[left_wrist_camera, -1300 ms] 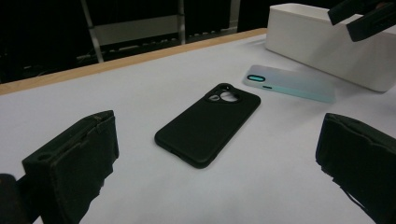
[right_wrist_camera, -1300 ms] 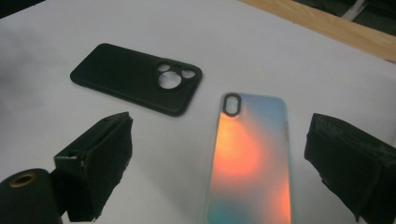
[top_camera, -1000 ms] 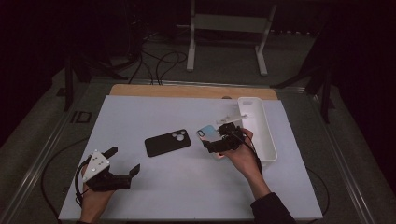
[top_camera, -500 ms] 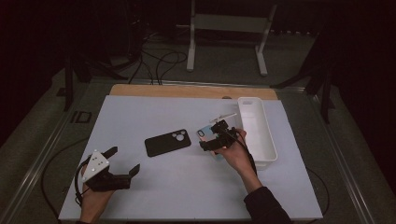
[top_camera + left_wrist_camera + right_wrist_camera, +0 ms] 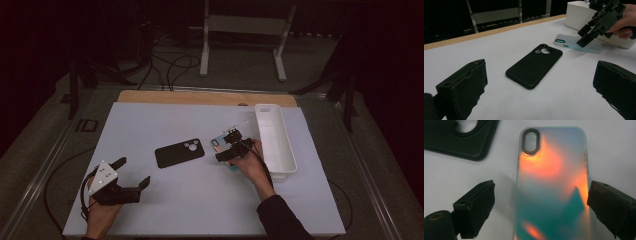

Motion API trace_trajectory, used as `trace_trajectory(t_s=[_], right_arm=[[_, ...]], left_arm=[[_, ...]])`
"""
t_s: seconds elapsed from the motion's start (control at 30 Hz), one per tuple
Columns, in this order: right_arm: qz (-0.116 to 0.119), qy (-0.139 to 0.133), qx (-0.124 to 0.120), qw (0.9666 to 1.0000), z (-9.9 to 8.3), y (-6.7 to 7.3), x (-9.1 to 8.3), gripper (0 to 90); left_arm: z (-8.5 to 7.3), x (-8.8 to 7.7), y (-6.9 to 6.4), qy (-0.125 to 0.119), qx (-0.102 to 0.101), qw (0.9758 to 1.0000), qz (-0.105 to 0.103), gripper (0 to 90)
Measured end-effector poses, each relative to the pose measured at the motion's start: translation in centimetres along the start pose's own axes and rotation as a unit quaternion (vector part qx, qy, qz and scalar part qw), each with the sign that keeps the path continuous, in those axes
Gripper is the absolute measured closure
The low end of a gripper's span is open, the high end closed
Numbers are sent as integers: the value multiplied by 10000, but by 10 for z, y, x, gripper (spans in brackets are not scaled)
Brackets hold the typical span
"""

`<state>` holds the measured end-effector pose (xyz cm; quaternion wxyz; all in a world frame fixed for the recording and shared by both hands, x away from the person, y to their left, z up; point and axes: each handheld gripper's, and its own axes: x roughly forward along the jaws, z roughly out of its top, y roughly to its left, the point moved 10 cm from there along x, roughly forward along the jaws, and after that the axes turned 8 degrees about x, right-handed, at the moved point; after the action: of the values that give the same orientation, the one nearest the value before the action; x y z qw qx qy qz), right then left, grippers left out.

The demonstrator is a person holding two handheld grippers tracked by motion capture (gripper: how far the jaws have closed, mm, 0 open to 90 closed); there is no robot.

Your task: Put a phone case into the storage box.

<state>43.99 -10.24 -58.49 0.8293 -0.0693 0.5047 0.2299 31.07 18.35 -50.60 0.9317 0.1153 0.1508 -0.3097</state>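
Left of the black case (image 5: 179,153), the left tool (image 5: 131,173) rests low on the bench (image 5: 150,120), jaws spread wide and empty. Right of that case, the right tool (image 5: 540,207) hangs open over the iridescent case (image 5: 552,185), beside the white tray (image 5: 278,145).

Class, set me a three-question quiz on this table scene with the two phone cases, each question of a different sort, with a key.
1. True or false: the right gripper is shut on the colourful phone case.
2. Which thing lies nearest the white tray? A) the black phone case B) the colourful phone case C) the left gripper
3. Fill in: in the right gripper view, the colourful phone case lies ____ the two jaws.

Key
1. False: the jaws stand open on either side of it.
2. B
3. between
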Motion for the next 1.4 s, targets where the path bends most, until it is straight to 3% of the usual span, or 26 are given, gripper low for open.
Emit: trace_trajectory(t_s=[0.27, 0.47, 0.57, 0.87, 1.1, 1.27, 1.4], right_arm=[[-141, 91, -10, 9999, -1, -2, 5, 77], [-449, 321, -7, 9985, -7, -9, 12, 78], [-412, 431, 195, 9980, -11, -10, 12, 88], [-544, 592, 316, 9963, -18, -8, 5, 165], [-383, 455, 294, 9978, -21, -2, 0, 167], [-164, -2, 175, 9997, -14, 11, -18, 167], [121, -447, 119, 9989, -7, 23, -35, 167]], left_arm=[[0, 0, 0, 11, 1, 10000, -11, 0], [0, 0, -1, 10, 0, 10000, -15, 0], [0, 0, 0, 7, -4, 10000, -18, 0], [-1, 1, -2, 38, 17, 10000, -34, 0], [-1, 2, -2, 39, -21, 10000, -58, 0], [-1, 2, -3, 64, -54, 9999, -57, 0], [0, 2, -2, 77, -102, 9999, -49, 0]])
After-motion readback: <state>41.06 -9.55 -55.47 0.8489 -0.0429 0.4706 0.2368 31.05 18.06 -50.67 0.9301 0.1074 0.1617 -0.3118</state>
